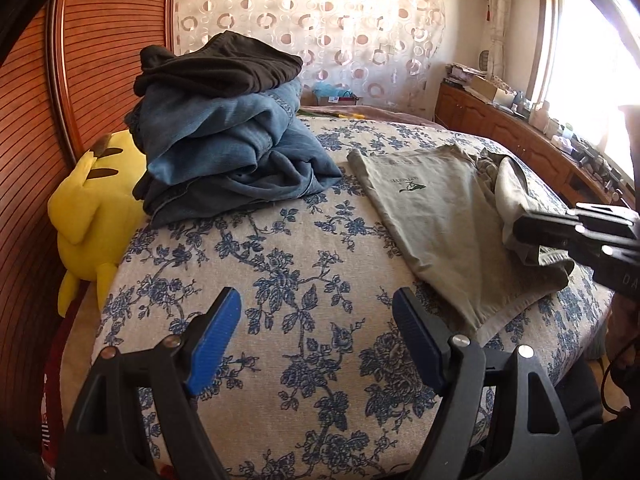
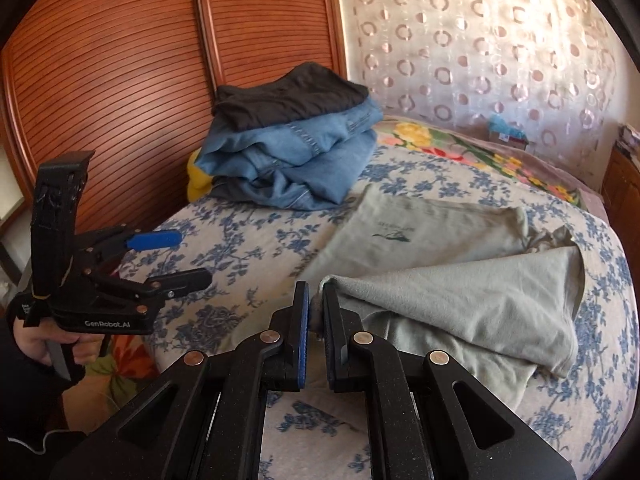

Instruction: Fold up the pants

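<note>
- The right gripper (image 2: 315,320) is sitting nearest the camera, its jaws closed on a bunched edge of the grey-green pants (image 2: 460,304), lifting one layer up and over the part lying flat.
- The left gripper (image 1: 316,344) is hovering with its blue-padded jaws spread wide and holding nothing, just beside the near hem of the pants, above the bedspread (image 1: 280,248).
- The pants are lying on the right half of the bed, partly doubled over, with a small dark logo showing on the flat layer.
- To do this fold well, it seems best to be carrying the pinched edge straight across so it lines up with the opposite edge, keeping the cloth low, while the free gripper is pinning or smoothing the flat layer to stop it dragging.
- Farther back, a stack of folded jeans (image 1: 228,152) with a dark garment (image 1: 220,64) on top is resting near the wooden headboard (image 2: 120,80).
- A yellow plush toy (image 1: 92,216) is leaning between that stack and the headboard.
- Beyond, a sheer curtain with circle patterns (image 1: 320,20) is glowing with daylight, and a low wooden cabinet (image 1: 500,128) is running under a bright window.
</note>
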